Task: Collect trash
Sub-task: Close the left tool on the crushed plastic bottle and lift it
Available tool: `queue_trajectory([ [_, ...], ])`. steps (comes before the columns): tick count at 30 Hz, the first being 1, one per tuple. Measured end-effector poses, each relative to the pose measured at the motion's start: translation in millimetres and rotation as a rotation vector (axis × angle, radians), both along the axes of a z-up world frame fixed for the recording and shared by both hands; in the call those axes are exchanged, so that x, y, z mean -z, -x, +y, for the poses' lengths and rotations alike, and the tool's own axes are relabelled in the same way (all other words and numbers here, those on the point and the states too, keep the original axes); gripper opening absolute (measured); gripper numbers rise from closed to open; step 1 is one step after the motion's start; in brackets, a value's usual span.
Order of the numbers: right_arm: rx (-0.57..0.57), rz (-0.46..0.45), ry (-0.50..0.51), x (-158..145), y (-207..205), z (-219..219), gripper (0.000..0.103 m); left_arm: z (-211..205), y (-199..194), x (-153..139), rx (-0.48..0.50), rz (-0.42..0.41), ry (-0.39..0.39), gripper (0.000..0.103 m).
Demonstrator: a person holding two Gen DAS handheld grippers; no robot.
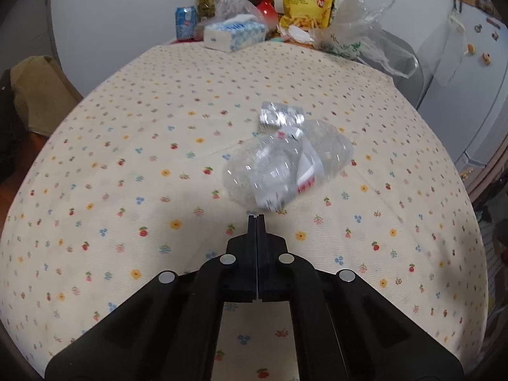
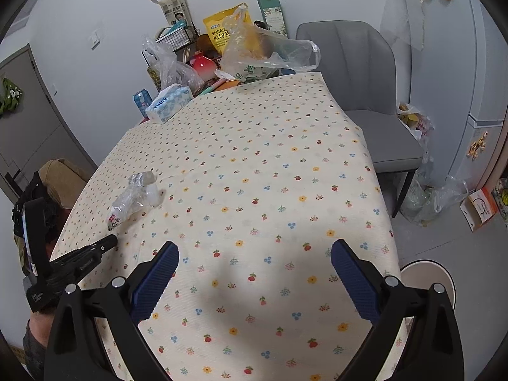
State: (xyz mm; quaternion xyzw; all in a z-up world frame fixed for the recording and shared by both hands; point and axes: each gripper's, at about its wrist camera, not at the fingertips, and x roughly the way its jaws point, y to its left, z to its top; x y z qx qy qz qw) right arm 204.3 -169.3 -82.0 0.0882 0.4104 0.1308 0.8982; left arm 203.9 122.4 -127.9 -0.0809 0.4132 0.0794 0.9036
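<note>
A crushed clear plastic bottle (image 1: 285,165) with a red and white label lies on the flowered tablecloth (image 1: 127,190), and a crumpled silvery wrapper (image 1: 279,116) sits just behind it. My left gripper (image 1: 256,217) is shut, its black fingertips pressed together with nothing between them, just short of the bottle's near end. In the right wrist view the bottle (image 2: 133,201) and wrapper (image 2: 143,178) lie near the table's left edge, with the left gripper (image 2: 112,239) pointing at them. My right gripper (image 2: 254,244) hangs open over bare cloth, blue pads (image 2: 158,282) wide apart.
At the far end of the table stand a tissue pack (image 1: 233,33), a yellow snack bag (image 1: 306,0), a blue can (image 1: 185,22) and loose plastic bags (image 1: 365,31). A grey chair (image 2: 365,95) stands to the right, with filled plastic bags (image 2: 425,197) on the floor.
</note>
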Motion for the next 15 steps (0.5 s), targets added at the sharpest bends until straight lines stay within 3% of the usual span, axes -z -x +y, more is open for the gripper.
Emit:
queue_trajectory([
  [8, -0.044, -0.017, -0.003, -8, -2, 25, 0.094, 38, 31, -17, -0.066, -0.110, 0.152, 0.001],
  [15, -0.106, -0.018, -0.011, -7, -5, 61, 0.092, 65, 47, -27, -0.080, -0.171, 0.216, 0.001],
])
